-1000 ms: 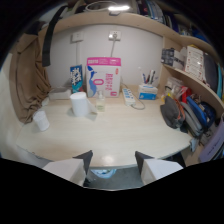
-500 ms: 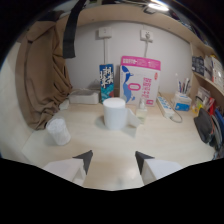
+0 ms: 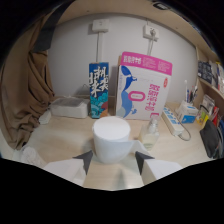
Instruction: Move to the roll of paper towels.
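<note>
In the gripper view, the roll of paper towels [image 3: 112, 139] is seen standing upright on the tabletop [image 3: 60, 136], towards its near edge, so that its flat white top is presented to the camera. It is framed directly ahead of the gripper [image 3: 112, 160], which suggests the approach has been lined up on it and is nearly done. The two fingers are spread wide, and the lower part of the roll is seen between the fingertips [image 3: 85, 159]; whether the roll is touched on either side cannot be told, and nothing is clamped. Just beside the roll a small clear bottle [image 3: 150, 131] is stood. Behind them, along the far edge against the wall, a blue carton [image 3: 99, 89] and a large pink-and-white box [image 3: 142, 86] are propped upright, presumably stored out of the way. A white tissue pack [image 3: 67, 106] is laid beside the carton, and a brown cloth [image 3: 31, 95] is hung at the tabletop's end.
</note>
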### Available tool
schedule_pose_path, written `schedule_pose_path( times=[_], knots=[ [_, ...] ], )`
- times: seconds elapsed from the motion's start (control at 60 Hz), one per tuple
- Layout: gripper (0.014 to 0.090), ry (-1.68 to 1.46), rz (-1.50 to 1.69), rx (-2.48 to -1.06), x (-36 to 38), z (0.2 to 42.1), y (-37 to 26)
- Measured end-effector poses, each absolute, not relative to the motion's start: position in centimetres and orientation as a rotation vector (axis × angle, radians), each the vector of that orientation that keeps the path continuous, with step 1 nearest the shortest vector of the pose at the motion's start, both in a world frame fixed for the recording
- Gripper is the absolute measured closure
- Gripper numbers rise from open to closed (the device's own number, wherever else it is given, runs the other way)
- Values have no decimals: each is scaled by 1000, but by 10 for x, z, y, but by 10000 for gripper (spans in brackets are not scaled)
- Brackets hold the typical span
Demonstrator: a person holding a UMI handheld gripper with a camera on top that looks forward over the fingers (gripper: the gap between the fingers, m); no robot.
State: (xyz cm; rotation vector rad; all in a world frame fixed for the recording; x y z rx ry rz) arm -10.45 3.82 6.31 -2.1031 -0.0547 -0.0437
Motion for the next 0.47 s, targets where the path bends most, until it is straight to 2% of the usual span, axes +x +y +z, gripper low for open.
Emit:
schedule_pose_path(
  times=[0.467],
  knots=[
    [178,-42,-35,-2115,-109,58,43]
  ],
)
